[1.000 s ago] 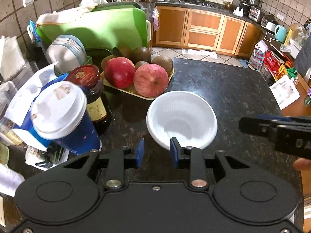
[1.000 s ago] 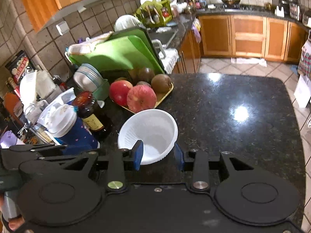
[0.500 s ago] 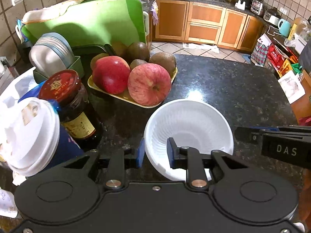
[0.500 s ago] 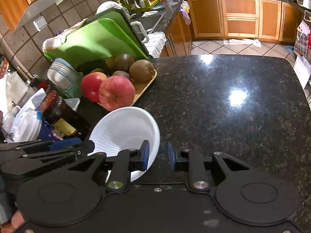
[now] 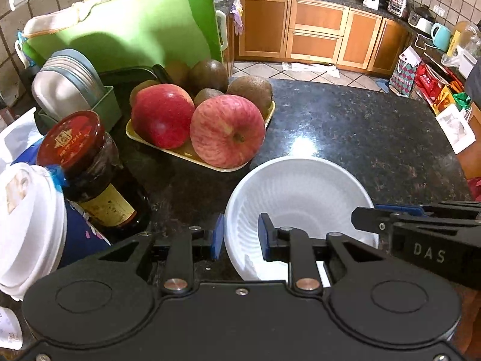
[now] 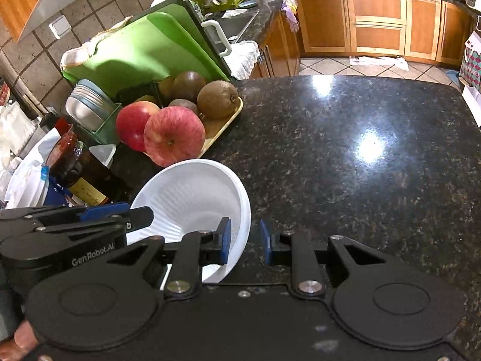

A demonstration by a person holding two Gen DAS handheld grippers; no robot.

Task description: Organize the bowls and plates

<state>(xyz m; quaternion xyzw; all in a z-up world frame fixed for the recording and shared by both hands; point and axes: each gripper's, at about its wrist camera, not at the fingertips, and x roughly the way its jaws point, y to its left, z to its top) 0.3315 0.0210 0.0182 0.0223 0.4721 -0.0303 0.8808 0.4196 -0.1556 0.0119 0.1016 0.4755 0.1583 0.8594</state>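
Bowl, left wrist view: white ribbed bowl (image 5: pixel 297 207) sits on the dark granite counter (image 5: pixel 360 132), just in front of the fruit tray (image 5: pixel 180 150).
Left gripper (image 5: pixel 239 234): jaws partly open, straddling the bowl's near-left rim, one pad inside and one outside; not yet clamped, holding nothing.
Neighbours, left wrist view: red-lidded jar (image 5: pixel 87 168) and lidded paper cup (image 5: pixel 30 225) stand left of the bowl; an apple (image 5: pixel 227 131) lies just beyond its far rim.
Bowl, right wrist view: bowl (image 6: pixel 192 198) appears tilted, its right rim between the pads.
Right gripper (image 6: pixel 245 240): jaws partly open around that rim; contact cannot be told.
Deciding relation: each gripper brackets an opposite rim, so the bowl lies between both, equally near.
Open room: counter (image 6: pixel 360 150) right of the bowl is bare up to its rounded edge; left of the bowl is crowded.
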